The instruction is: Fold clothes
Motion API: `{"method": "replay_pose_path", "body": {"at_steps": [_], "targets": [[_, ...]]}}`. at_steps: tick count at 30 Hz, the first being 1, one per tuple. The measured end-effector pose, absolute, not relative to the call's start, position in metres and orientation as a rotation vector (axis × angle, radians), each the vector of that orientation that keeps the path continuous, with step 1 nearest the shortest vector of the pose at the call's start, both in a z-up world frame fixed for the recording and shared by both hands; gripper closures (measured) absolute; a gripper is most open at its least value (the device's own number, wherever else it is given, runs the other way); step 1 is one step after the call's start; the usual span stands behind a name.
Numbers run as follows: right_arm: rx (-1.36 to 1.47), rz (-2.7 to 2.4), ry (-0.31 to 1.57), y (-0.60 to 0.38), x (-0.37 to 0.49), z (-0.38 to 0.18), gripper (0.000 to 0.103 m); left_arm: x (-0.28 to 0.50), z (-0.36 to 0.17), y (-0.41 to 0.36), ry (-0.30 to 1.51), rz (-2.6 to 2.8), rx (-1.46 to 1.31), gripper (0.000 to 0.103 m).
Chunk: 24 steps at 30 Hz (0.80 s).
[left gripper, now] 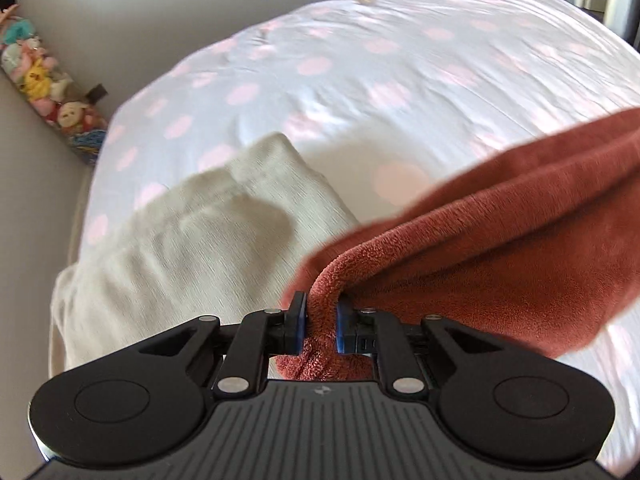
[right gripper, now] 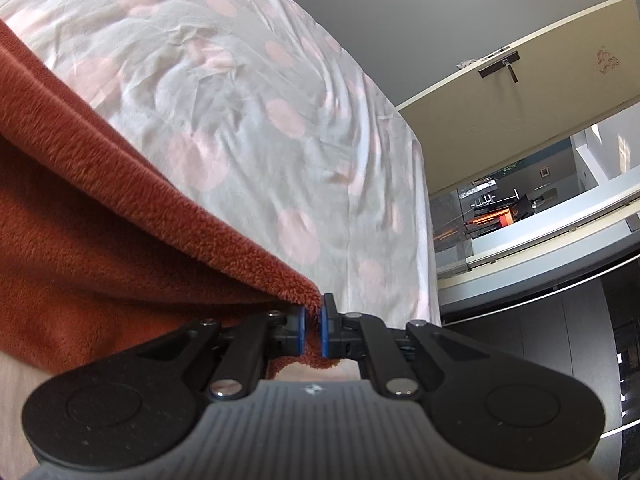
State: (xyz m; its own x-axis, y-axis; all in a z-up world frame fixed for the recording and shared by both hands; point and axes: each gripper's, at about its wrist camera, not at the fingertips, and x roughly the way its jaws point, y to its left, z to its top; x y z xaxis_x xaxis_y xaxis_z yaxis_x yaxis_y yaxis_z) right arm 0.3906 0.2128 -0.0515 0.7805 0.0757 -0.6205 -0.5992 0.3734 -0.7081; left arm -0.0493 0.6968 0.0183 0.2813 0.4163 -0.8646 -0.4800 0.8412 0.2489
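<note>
Both jaws were pinched tight on the rust-red fleece garment (left gripper: 500, 240). At left, the left gripper (left gripper: 321, 322) clamped a bunched fold of its plush edge above a cream folded garment (left gripper: 192, 248) on the pink-dotted bedsheet (left gripper: 400, 60), tilted steeply down. At right, the right gripper (right gripper: 313, 326) held the corner, angled less steeply, the cloth stretched taut between them.

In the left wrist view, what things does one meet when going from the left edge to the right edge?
Plush toys → beige garment → left gripper → rust fleece, all over the dotted bedsheet.
</note>
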Motion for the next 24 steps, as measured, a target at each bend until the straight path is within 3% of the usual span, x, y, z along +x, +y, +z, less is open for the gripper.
{"method": "replay_pose_path", "body": {"at_steps": [7,11,13,15,17,19,21,24], "targets": [[-1.119,0.441,0.644,0.250,0.427,-0.091,0.094,-0.008,-0.020,0.723,1.225,0.647,-0.002,0.090],[-1.162,0.453,0.668,0.259,0.431,-0.114,0.088,-0.001,-0.037,0.722,1.238,0.662,0.049,0.083],[-1.152,0.452,0.663,0.259,0.432,-0.116,0.080,0.000,-0.041,0.721,1.225,0.672,0.063,0.078],[-1.108,0.452,0.657,0.256,0.433,-0.110,0.063,-0.001,-0.038,0.720,1.200,0.688,0.058,0.068],[-1.029,0.466,0.648,0.248,0.433,-0.094,0.048,-0.004,-0.030,0.713,1.162,0.693,0.080,0.052],[-0.947,0.476,0.639,0.238,0.431,-0.076,0.038,-0.008,-0.019,0.705,1.133,0.690,0.100,0.051],[-0.856,0.480,0.637,0.224,0.429,-0.055,0.034,-0.016,-0.006,0.697,1.094,0.696,0.097,0.050],[-0.683,0.477,0.670,0.196,0.426,-0.027,0.032,-0.029,0.015,0.684,1.021,0.714,0.078,0.038]]}}
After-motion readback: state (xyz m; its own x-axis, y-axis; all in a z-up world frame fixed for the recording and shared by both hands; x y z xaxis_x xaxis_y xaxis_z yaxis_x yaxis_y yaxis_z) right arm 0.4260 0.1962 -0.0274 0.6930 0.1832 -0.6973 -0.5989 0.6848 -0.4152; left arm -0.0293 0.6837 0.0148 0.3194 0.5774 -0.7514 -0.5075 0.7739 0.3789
